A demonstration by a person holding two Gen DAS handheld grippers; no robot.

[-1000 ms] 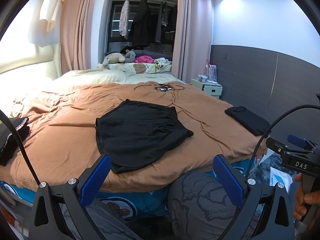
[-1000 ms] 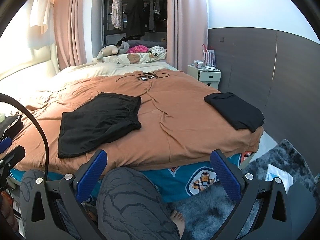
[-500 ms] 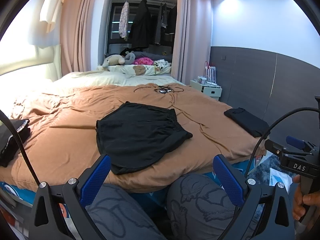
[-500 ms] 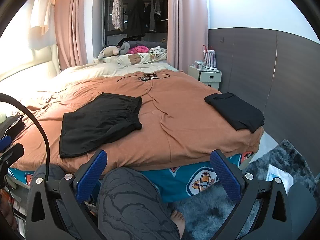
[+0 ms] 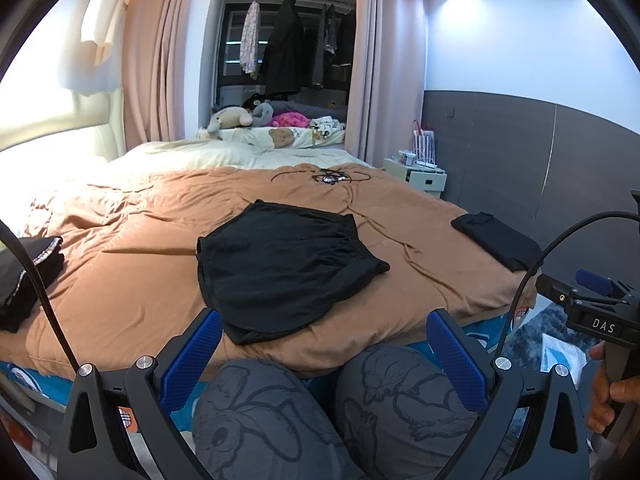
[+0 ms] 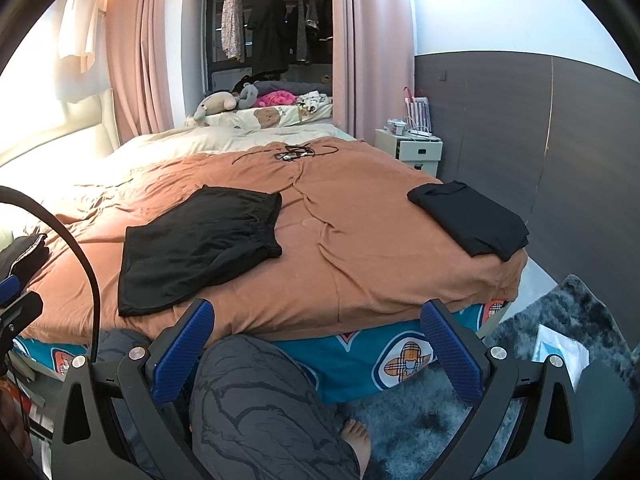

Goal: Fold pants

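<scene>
Dark clothes stack (image 5: pixel 24 276) at bed's (image 5: pixel 120 280) left edge. Left gripper (image 5: pixel 324 356) low over person's knees (image 5: pixel 260 412), level, aimed fwd, fingers wide apart, nothing held. Black pants (image 5: pixel 280 268) flat mid-bed just ahead. Right gripper (image 6: pixel 320 352) likewise spread, empty; hand (image 5: pixel 608 396) clasps its handle. Folded black garment (image 6: pixel 472 218) near bed's right corner.

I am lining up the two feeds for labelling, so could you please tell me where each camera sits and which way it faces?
Left wrist: on the left gripper, open, facing across the bed at the black shorts; both knees and the hand holding the right gripper show.
Right wrist: on the right gripper, open, facing the bed further right; one knee and a bare foot show.
Shared: shorts, folded black garment, orange cover, nightstand.
</scene>
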